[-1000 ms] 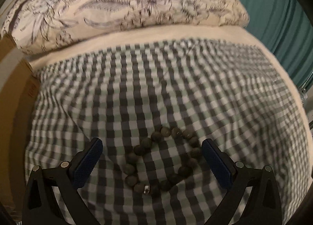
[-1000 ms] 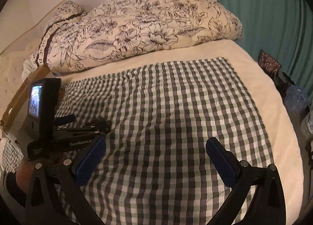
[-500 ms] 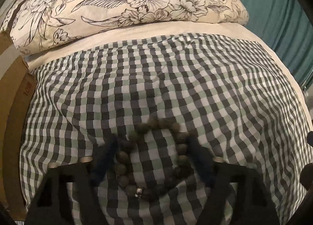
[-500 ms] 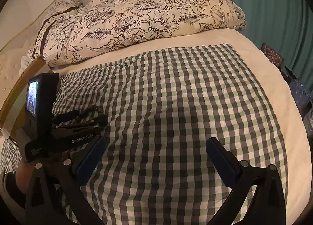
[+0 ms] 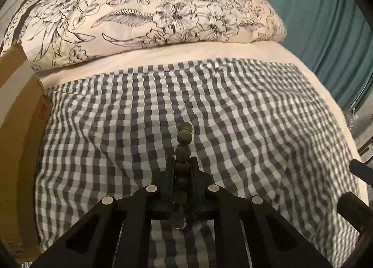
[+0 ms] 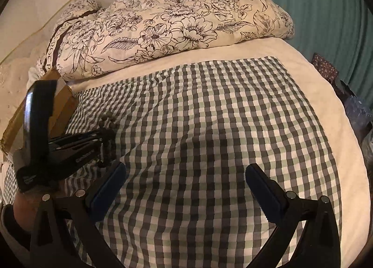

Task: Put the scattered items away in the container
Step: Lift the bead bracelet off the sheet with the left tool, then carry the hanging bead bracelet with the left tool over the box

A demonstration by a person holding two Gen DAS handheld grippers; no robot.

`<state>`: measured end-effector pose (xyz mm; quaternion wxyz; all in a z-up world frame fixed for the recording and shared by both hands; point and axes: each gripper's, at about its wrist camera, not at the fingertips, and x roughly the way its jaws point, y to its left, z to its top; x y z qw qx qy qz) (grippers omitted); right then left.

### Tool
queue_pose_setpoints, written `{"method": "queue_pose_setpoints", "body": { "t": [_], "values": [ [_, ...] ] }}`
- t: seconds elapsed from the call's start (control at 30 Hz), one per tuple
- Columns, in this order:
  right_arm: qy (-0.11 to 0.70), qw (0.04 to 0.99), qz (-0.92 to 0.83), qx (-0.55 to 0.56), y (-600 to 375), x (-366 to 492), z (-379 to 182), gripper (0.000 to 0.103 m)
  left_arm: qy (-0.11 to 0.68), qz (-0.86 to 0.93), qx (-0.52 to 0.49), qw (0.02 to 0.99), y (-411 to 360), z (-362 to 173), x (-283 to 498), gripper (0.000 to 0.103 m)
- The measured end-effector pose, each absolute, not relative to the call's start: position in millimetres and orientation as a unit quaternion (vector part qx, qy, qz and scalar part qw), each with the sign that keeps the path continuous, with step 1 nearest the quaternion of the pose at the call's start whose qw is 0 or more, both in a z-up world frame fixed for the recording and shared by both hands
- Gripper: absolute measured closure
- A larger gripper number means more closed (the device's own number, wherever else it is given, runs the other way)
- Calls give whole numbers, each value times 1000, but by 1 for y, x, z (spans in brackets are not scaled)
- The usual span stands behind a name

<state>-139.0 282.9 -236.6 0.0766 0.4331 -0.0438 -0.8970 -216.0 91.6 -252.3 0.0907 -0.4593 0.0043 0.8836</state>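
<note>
Since a second earlier the left gripper [image 5: 183,163] had drawn its fingers together on the bead bracelet [image 5: 184,142], which before lay as an open ring on the checked cloth [image 5: 256,128] between wide-spread fingers. The bracelet was now squeezed into a narrow column, its top beads standing above the fingertips and the rest running down between them; seen from the right wrist, the lower beads [image 6: 106,149] hung just over the cloth.

The floral duvet [image 5: 151,11] lay bunched beyond the cloth's far edge. The cardboard box [image 5: 16,114] stood against the cloth's left edge, near the clamped bracelet. The right gripper [image 6: 186,184] hovered over the cloth's middle, to the right of the left gripper, its blue-padded fingers [image 6: 261,186] wide apart with nothing between them.
</note>
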Motion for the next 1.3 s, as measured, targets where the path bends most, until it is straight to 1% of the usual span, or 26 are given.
{"method": "queue_pose_setpoints", "body": {
  "t": [0.23,0.5,1.0,1.3],
  "values": [
    [-59,78,-900,424,284,-134,-224,0,-12,895,-437,88,73,-219,-204,92],
    [-52,86,-910,403,268,-121,-192,0,-10,909,-408,86,60,-175,-183,92],
    [-25,110,-940,323,222,-63,-87,0,-11,941,-329,75,22,-67,-114,92],
    [-8,129,-951,280,189,-20,-34,0,-20,954,-295,49,-20,-22,-69,92]
  ]
}}
